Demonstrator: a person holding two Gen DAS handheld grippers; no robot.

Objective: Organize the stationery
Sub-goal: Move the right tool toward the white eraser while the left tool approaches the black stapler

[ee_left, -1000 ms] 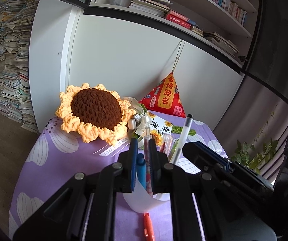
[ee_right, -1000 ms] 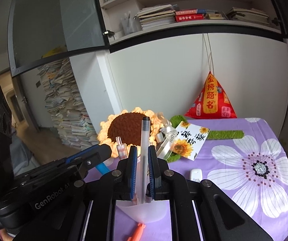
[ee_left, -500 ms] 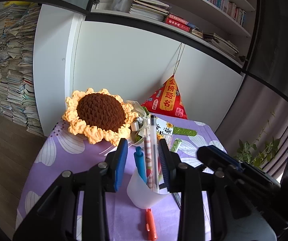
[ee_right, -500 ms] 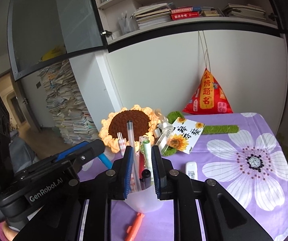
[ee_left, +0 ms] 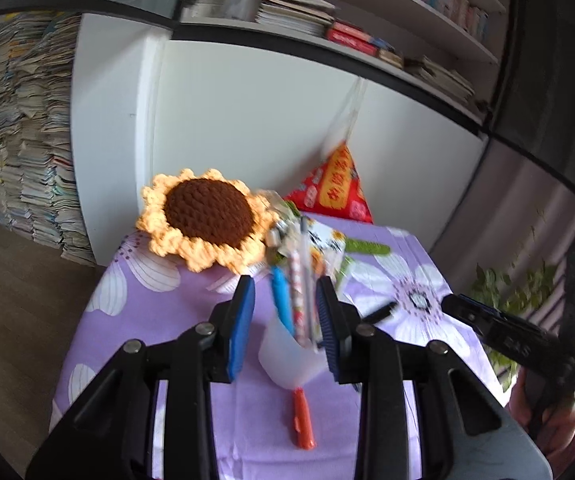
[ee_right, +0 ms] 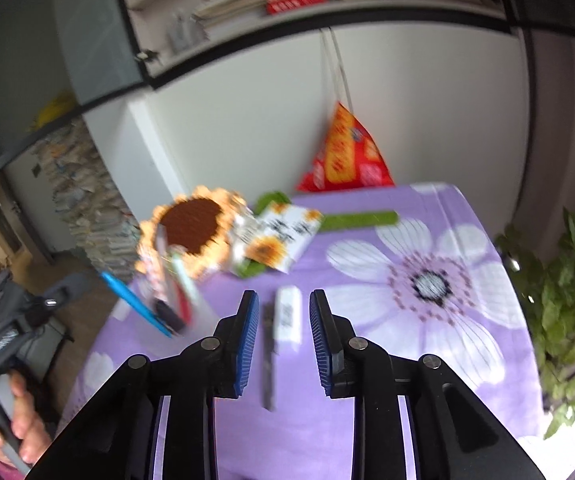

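Now the step in hand looks like the gap between two pen placements: both tools have let go, and the next loose item must be fetched.

The left gripper (ee_left: 285, 322) has its jaws apart, standing on both sides of the translucent white plastic cup (ee_left: 287, 360) without pressing it. Inside the cup stand a blue pen (ee_left: 281, 306), a pink-patterned pen (ee_left: 297, 292) and a clear pen with a dark tip (ee_left: 307, 276). The cup stands on the desk with the purple flowered cloth (ee_left: 159, 312), in front of the crocheted sunflower with a brown centre (ee_left: 207, 216).

The right gripper (ee_right: 281, 330) has its jaws apart too; they have just been opening, and nothing is clamped between them. Seen through the gap, down on the cloth, are a small white eraser-like block (ee_right: 287, 314) and a dark pen (ee_right: 268, 356) lying lengthwise. The right view is blurred, so I cannot tell finer details of them.

An orange pen (ee_left: 302, 422) lies on the cloth just in front of the cup, partly under its base as it seems.

I judge that several pens are already sorted and three items remain loose. The next move calls for lowering the right jaws around the dark pen, closing across its narrow body, and lifting it toward the cup; a thin pen flat on cloth may roll or slip.
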